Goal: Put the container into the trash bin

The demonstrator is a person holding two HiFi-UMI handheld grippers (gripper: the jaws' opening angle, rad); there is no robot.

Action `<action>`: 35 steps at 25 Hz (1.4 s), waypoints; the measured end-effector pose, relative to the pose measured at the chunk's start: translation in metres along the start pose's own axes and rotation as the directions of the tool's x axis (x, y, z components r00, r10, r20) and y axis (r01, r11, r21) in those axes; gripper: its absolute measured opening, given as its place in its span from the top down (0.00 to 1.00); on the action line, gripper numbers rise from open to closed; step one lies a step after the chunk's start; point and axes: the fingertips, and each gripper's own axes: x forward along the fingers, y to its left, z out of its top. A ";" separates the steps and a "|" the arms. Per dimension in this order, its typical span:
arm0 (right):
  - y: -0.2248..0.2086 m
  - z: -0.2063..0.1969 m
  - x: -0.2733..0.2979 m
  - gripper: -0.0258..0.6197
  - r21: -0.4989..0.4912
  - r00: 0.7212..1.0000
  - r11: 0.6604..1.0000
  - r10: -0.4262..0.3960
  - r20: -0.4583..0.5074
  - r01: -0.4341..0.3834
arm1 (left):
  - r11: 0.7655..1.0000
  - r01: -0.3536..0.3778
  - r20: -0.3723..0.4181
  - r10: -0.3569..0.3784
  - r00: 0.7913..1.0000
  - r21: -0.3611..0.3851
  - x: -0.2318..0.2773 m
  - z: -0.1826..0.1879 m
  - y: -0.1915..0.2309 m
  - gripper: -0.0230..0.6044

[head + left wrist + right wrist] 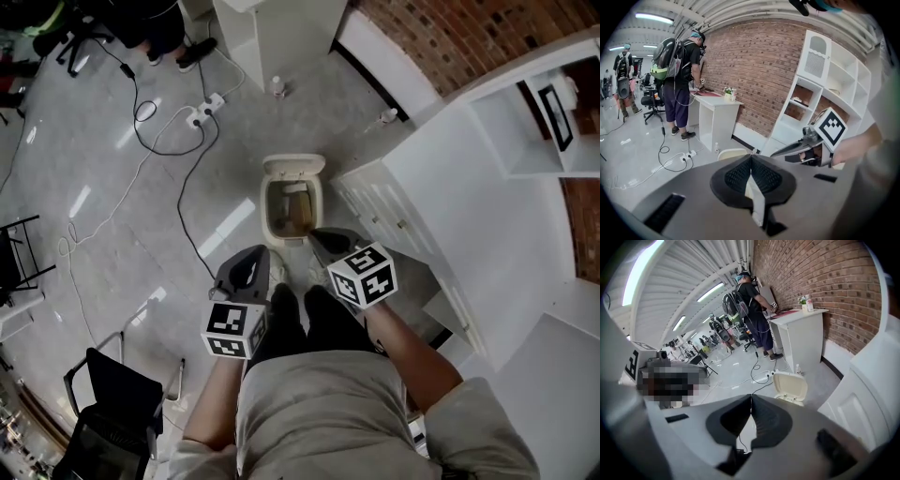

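Container [296,214] appears as a brownish shape lying inside the trash bin [265,212]; it is too small to make out further. The bin stands on the grey floor [112,187] just beside a white shelf unit [469,187], with its lid [293,167] tipped up and back. The left gripper [255,255] and right gripper [321,236] hang side by side above the floor, near the bin's front edge. Each has its jaws pressed together at the tips with nothing between them.
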 end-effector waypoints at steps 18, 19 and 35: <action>0.068 0.047 -0.097 0.91 -0.105 0.990 0.991 0.093 0.105 -0.082 | 1.000 0.021 0.099 -0.021 0.995 -0.004 -0.059 0.065 -0.042 0.94; 0.070 0.050 -0.100 0.91 -0.110 0.989 0.990 0.099 0.112 -0.086 | 1.000 0.022 0.107 -0.022 0.994 0.000 -0.063 0.069 -0.044 0.94; 0.103 0.069 -0.120 0.92 -0.168 0.975 0.978 0.151 0.163 -0.124 | 0.998 -0.017 0.139 0.008 0.990 0.065 -0.093 0.082 -0.049 0.94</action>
